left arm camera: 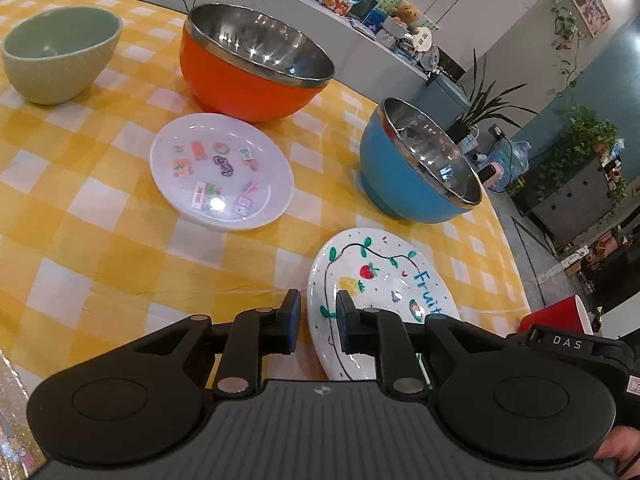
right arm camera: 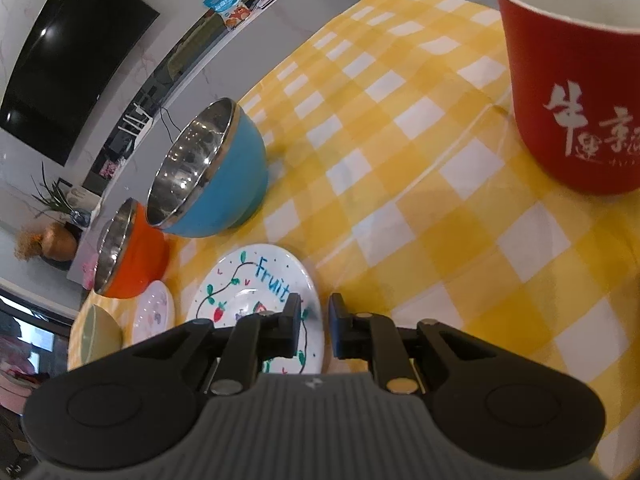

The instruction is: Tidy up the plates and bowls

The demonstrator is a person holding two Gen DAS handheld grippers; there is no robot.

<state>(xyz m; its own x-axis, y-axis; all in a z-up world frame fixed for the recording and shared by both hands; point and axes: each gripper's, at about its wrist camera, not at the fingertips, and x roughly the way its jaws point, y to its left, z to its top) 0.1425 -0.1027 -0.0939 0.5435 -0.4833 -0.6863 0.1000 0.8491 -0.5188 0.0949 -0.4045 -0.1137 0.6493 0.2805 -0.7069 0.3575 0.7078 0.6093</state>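
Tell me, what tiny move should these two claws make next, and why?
Probably close both on the rim. The left gripper and the right gripper each straddle an opposite edge of the Fruit plate, jaws slightly apart, not pressing it. Gripped, it could be lifted toward the sticker plate.

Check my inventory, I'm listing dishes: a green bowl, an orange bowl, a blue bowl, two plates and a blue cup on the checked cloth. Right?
Nearly. The cup is red, not blue, as the right wrist view shows. The green bowl, orange bowl, blue bowl and two plates are right.
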